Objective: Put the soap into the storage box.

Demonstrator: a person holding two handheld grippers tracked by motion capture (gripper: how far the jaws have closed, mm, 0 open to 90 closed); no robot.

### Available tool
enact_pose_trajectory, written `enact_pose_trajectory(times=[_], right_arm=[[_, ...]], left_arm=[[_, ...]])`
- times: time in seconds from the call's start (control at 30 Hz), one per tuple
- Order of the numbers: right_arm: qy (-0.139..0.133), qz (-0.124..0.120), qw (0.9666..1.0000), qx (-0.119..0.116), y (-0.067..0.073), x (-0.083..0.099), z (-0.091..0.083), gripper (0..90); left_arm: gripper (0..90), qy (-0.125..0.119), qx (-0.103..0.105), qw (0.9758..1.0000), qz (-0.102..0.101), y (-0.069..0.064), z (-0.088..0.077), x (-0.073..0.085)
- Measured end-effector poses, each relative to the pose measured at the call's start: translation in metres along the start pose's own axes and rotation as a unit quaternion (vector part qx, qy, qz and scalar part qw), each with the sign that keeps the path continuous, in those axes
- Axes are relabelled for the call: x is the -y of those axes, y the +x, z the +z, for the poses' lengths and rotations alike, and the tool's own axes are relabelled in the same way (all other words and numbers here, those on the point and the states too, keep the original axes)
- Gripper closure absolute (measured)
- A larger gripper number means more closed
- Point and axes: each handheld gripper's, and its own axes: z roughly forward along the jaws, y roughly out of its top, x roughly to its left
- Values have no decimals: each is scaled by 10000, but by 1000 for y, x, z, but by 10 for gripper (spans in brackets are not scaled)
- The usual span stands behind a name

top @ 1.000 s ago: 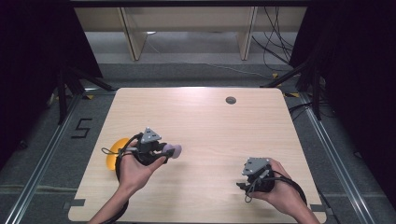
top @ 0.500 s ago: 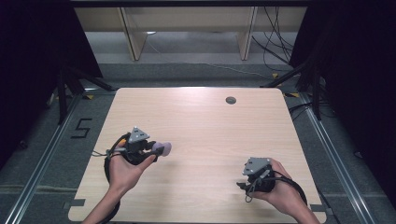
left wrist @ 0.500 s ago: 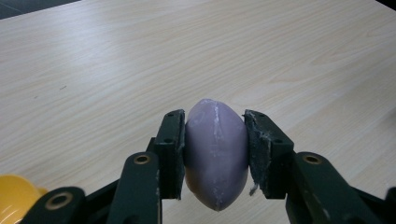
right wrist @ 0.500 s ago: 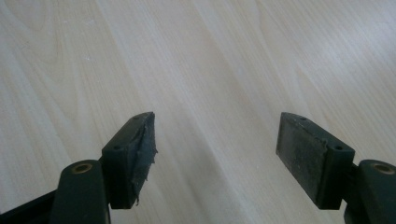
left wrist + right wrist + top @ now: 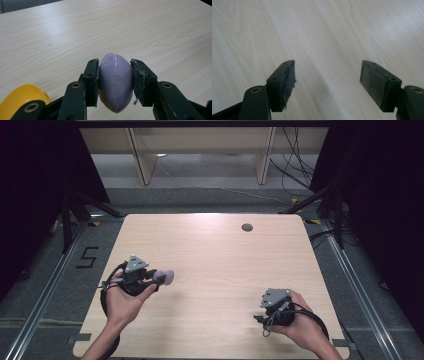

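My left gripper [image 5: 161,277] is shut on a pale purple, egg-shaped object [image 5: 168,276] and holds it just above the left part of the wooden table [image 5: 215,255]. In the left gripper view the purple object [image 5: 115,82] sits squeezed between both black pads, its seam running lengthwise. A yellow bowl [image 5: 21,97] lies below and beside that gripper, at the bottom left of this view. My right gripper [image 5: 262,318] rests low over the table's near right part. Its jaws [image 5: 328,75] stand wide open with bare wood between them.
A small dark round disc [image 5: 247,227] sits near the table's far edge. Black cables trail from both grippers. Grey floor and metal rails border the table on either side, and a "5" is marked on the floor [image 5: 86,256] to the left.
My left hand has carried the purple object to the left and now covers the yellow bowl in the high view. The right hand has stayed in place.
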Motion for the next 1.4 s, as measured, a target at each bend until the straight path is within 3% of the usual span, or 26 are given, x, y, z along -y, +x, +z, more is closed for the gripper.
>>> enact_pose_trajectory(times=[0.1, 0.17, 0.2, 0.23, 0.3, 0.47, 0.5, 0.6, 0.77, 0.93, 1.2, 1.23, 1.4], right_arm=[[-8, 1, 10000, -8, 0, 0, 0, 292], [5, -1, 10000, 5, 0, 0, 0, 293], [2, 3, 10000, 2, 0, 0, -1, 292], [-50, -29, 10000, 21, -1, 1, 0, 292], [-53, -26, 10000, 39, -1, 1, 0, 293], [-2, 0, 10000, -22, -1, 1, -1, 293], [-3, -2, 10000, -22, -1, 1, -1, 293], [-17, -18, 10000, 52, -2, 1, -1, 293], [44, -65, 9999, -63, -3, 1, -2, 293], [-10, 40, 10000, 6, -2, 2, -3, 293], [-45, -6, 10000, 32, -3, 3, -2, 293], [-39, -7, 10000, 58, -3, 3, -2, 293], [-120, -73, 9996, 242, -3, 3, 0, 293]], left_arm=[[595, 4, 52, 10000, 56, 3, -2, 1], [595, -72, -11, 10000, -30, 4, -3, 1], [595, 27, -26, 10000, 83, 7, -6, 2], [595, -88, -59, 9999, -80, 6, -5, 2], [595, -50, -63, 10000, -47, 8, -6, 2], [595, -207, -98, 9995, -237, 11, -10, 2], [595, -115, -150, 9997, -150, 13, -13, 2], [595, -151, -127, 9996, -194, 15, -15, 2], [595, -224, -192, 9993, -247, 19, -18, 2], [595, -320, -261, 9985, -368, 22, -21, 3], [595, -355, -344, 9978, -433, 28, -25, 4], [595, -299, -362, 9982, -360, 30, -27, 4], [595, -426, -411, 9969, -513, 33, -28, 5]])
